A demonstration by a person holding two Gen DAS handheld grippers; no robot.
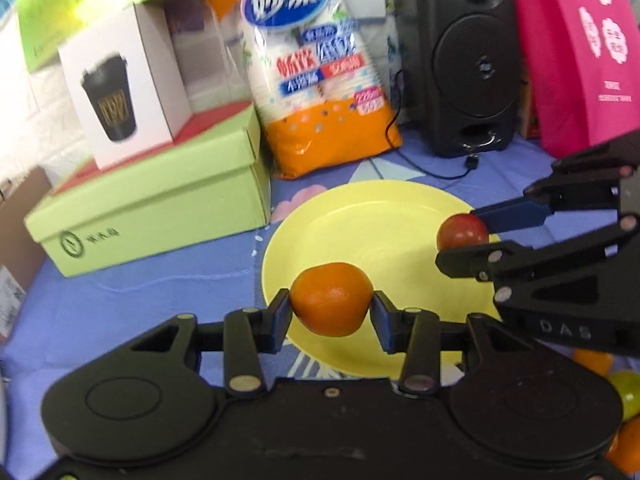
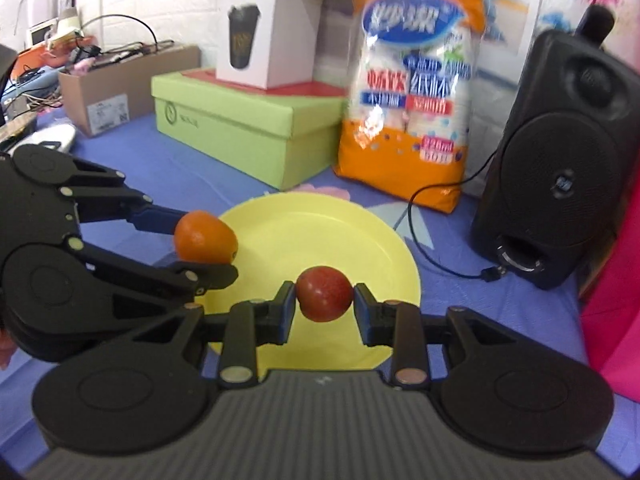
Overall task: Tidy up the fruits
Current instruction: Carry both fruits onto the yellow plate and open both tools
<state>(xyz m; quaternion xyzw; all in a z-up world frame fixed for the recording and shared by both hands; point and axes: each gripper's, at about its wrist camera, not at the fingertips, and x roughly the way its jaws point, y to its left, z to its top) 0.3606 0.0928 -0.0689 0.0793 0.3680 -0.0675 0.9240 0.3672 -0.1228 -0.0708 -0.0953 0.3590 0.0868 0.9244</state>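
My left gripper (image 1: 331, 314) is shut on an orange (image 1: 331, 299) and holds it over the near edge of a yellow plate (image 1: 372, 224). My right gripper (image 2: 324, 307) is shut on a red apple (image 2: 324, 299) and holds it over the same plate (image 2: 312, 232). In the left wrist view the right gripper (image 1: 466, 235) comes in from the right with the apple (image 1: 462, 232) over the plate's right rim. In the right wrist view the left gripper (image 2: 206, 242) comes in from the left with the orange (image 2: 205, 242) over the plate's left rim. The plate holds no fruit.
A green shoe box (image 1: 160, 200) with a white cup box (image 1: 128, 92) on it stands left of the plate. An orange bag of paper cups (image 1: 324, 72) and a black speaker (image 1: 460, 60) with a loose cable stand behind. A pink bag (image 1: 580, 40) is at the right. More fruits (image 1: 624, 396) lie at lower right.
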